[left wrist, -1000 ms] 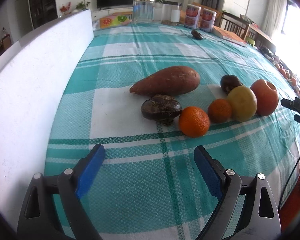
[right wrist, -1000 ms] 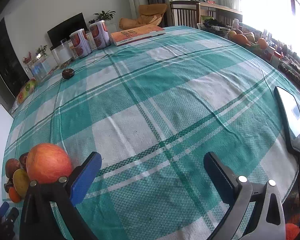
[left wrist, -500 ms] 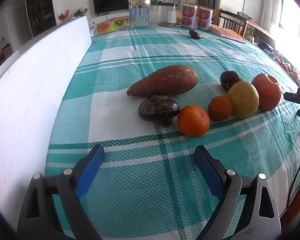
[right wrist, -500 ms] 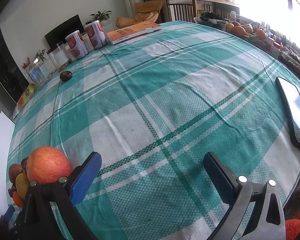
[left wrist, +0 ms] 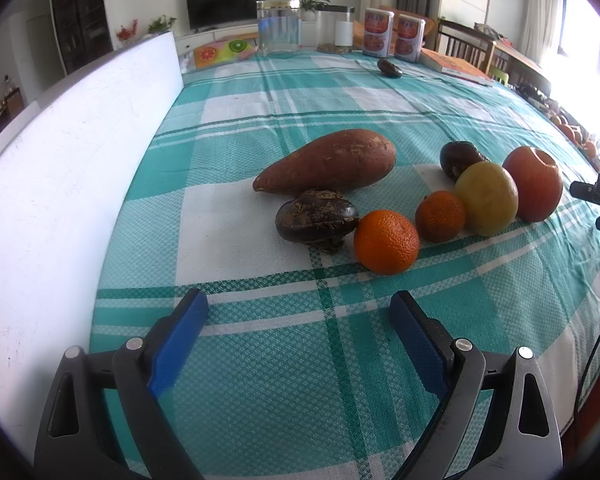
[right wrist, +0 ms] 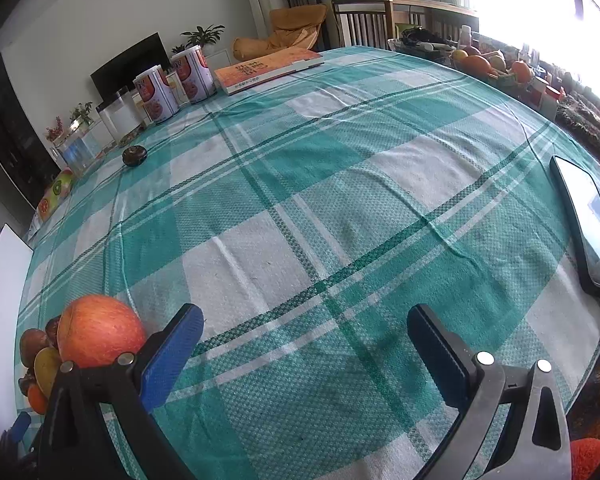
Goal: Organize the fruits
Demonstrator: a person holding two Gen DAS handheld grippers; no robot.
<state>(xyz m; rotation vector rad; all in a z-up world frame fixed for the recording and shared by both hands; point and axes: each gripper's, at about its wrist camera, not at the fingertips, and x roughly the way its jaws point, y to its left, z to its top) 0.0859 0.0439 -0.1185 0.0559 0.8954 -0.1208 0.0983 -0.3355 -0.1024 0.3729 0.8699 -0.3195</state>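
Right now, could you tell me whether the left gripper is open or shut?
Open: the left gripper has its blue pads spread wide above the green plaid tablecloth, nothing between them.

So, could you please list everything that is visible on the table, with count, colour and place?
sweet potato: 1, red-brown, centre
dark fruit: 1, brown, touching the sweet potato's front
oranges: 2, orange, front row
yellow fruit: 1, yellow, beside the apple
apple: 1, red, end of the row
tins: 2, white-red, far edge
jars: 2, clear, far edge
book: 1, orange, far edge
phone: 1, black, table's edge
board: 1, white, along the table's side
tablecloth: 1, green-white check
left gripper: open, empty
right gripper: open, empty
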